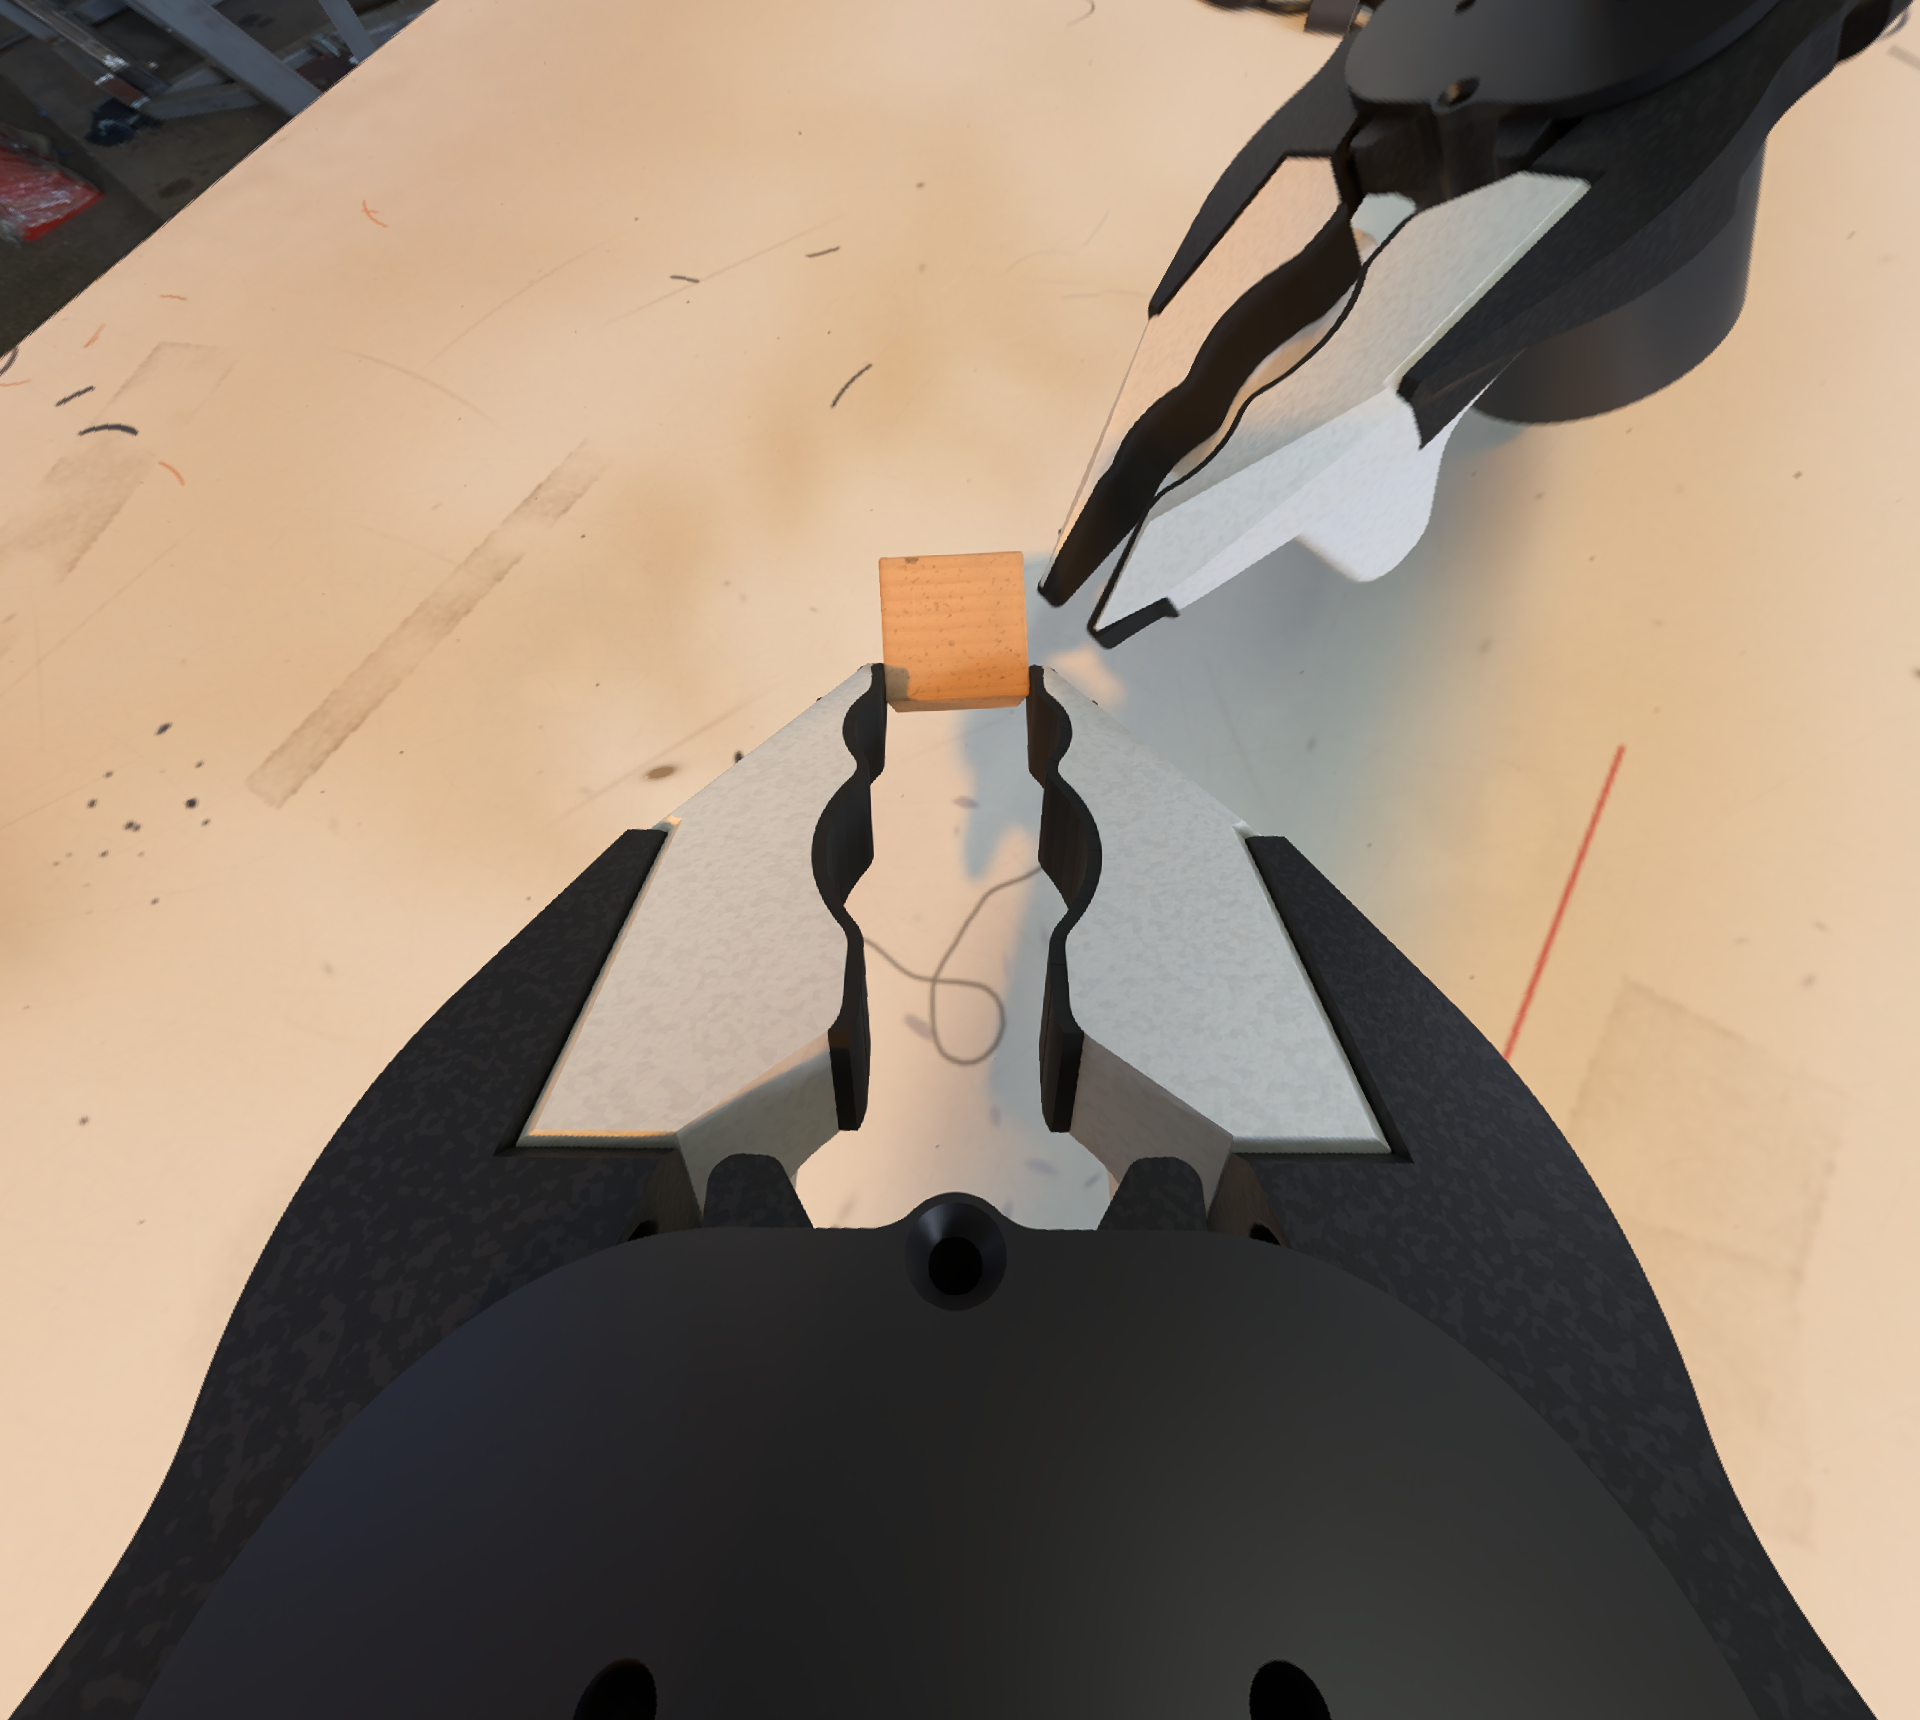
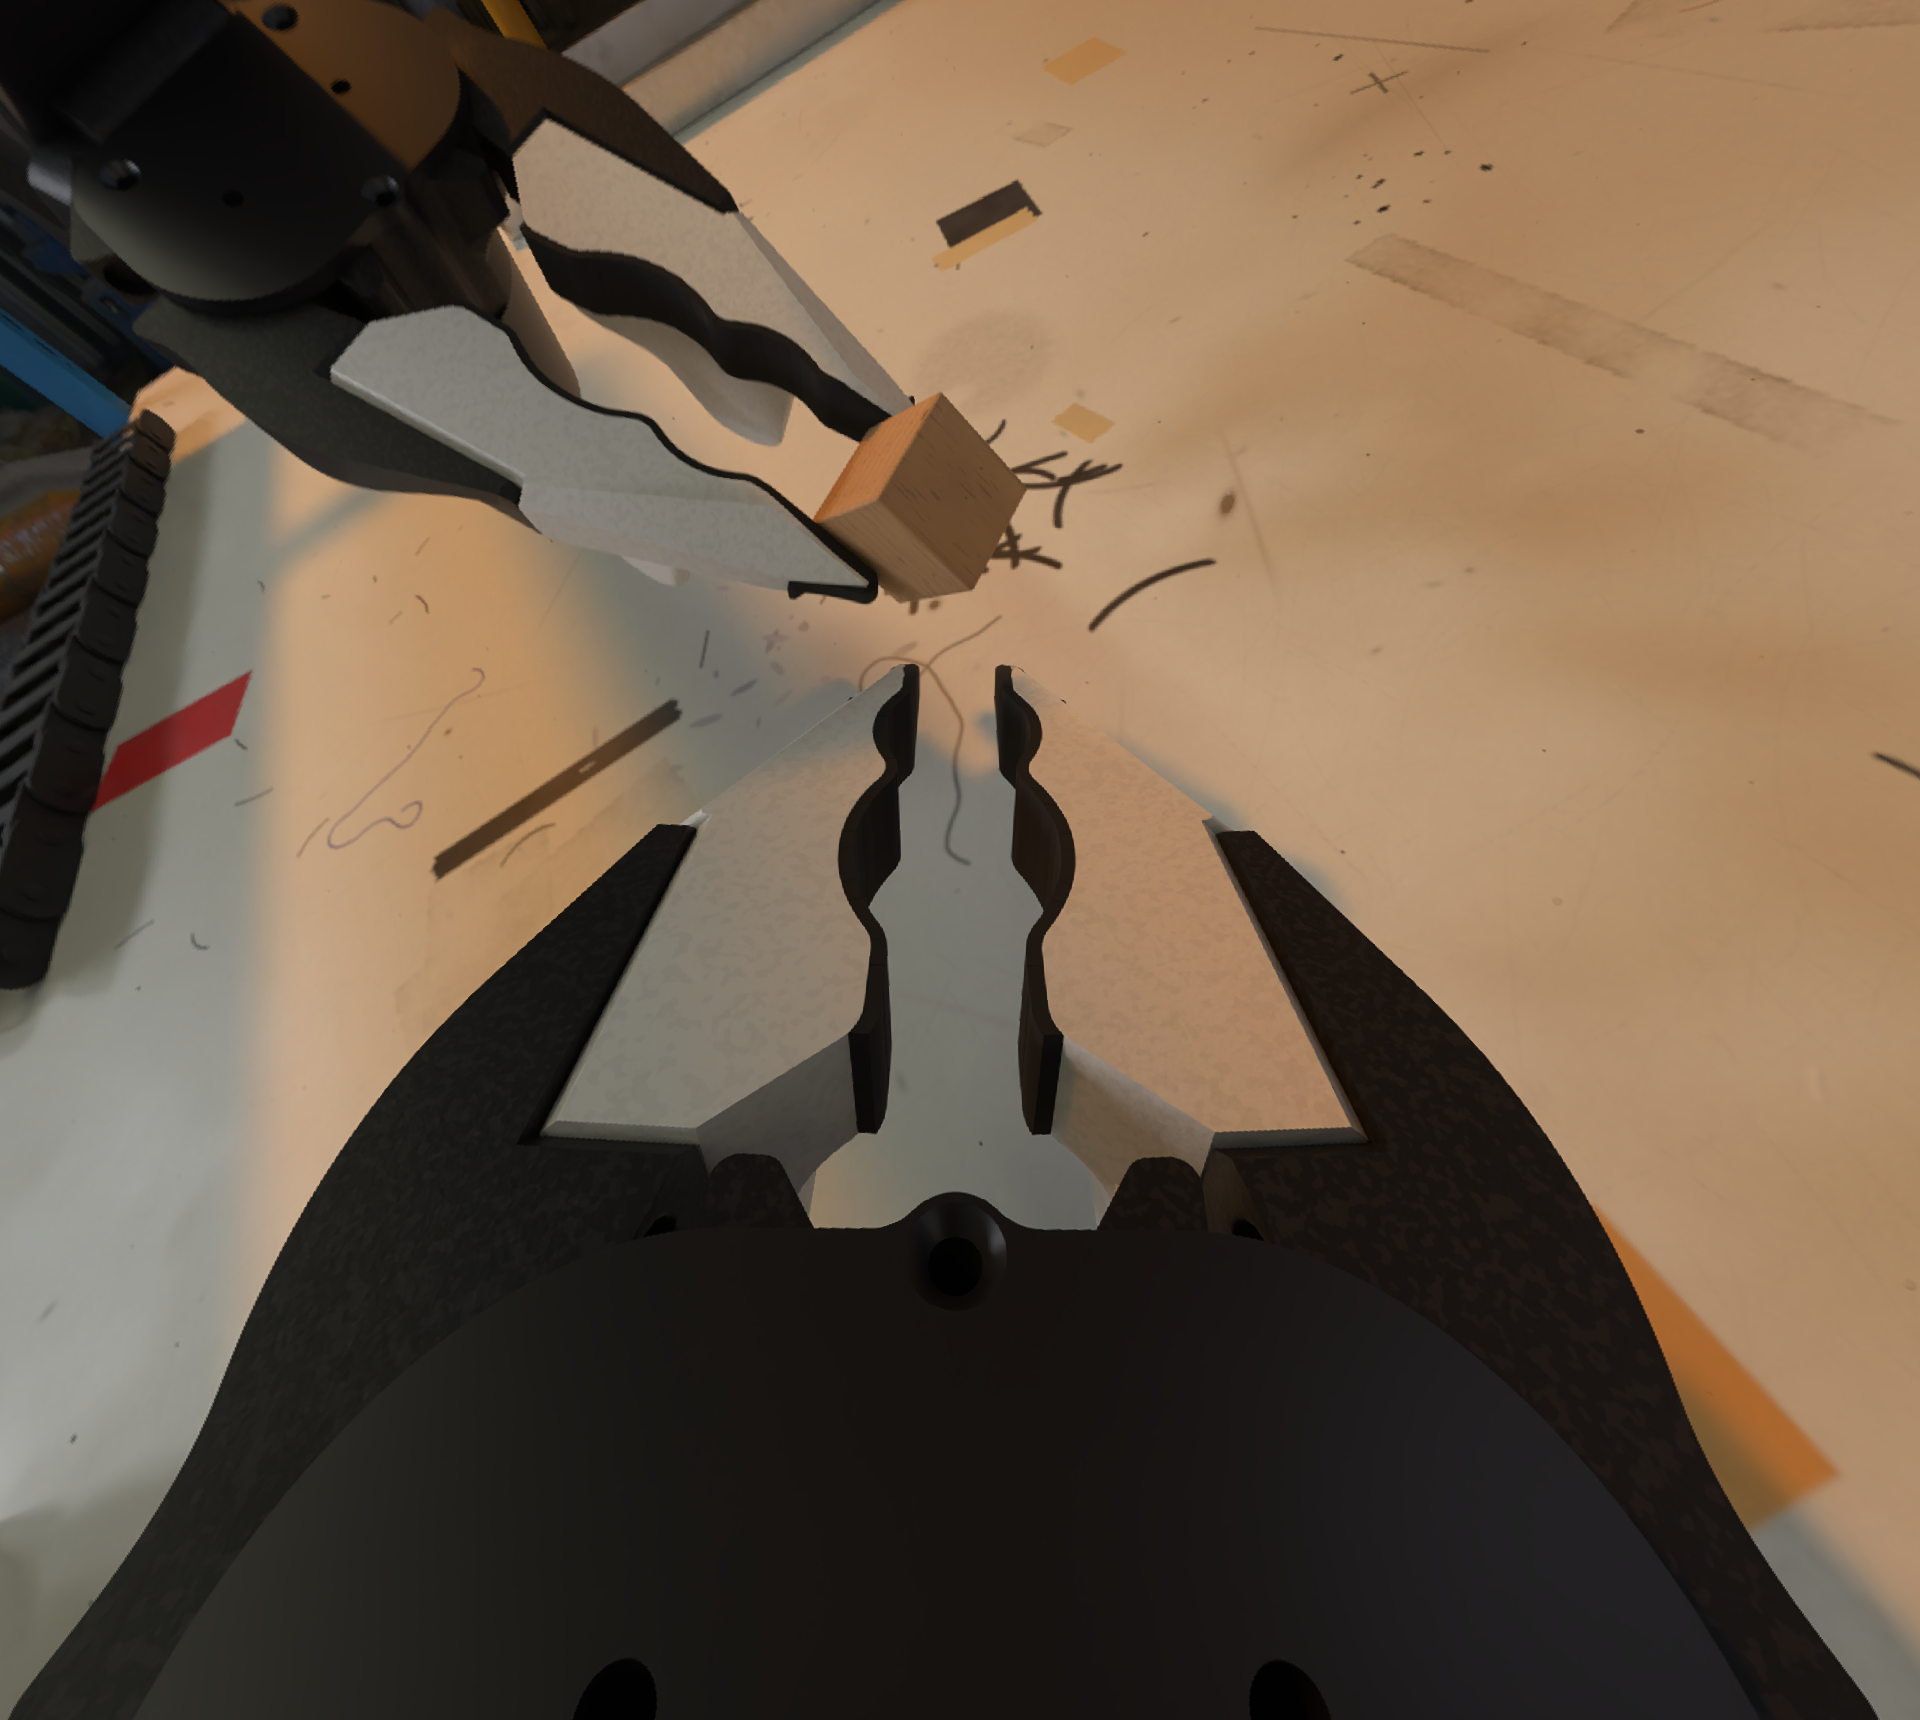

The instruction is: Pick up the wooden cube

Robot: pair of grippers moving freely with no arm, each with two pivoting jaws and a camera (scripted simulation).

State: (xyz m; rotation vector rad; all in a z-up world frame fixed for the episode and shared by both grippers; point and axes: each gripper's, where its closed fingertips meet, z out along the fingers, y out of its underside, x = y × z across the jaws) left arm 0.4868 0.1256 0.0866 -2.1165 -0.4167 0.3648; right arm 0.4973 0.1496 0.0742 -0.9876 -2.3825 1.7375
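left tool point(image 1: 956, 683): clenched on wooden cube point(image 1: 952, 626) at its fingertips | cube: looks just clear of the bench point(image 1: 520, 320), lift barely begun | right tool point(image 2: 956, 683): holds nothing, slightly parted, beside cube | left: raise further

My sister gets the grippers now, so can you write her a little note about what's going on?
Left gripper: shut on the cube, pinching its near end by the fingertips.
Right gripper: holds nothing, slightly open, tips close beside the cube.
Cube: seems lifted just off the table, tilted in the right wrist view.
Done: grasp. Left: raise it higher, keep right gripper clear.
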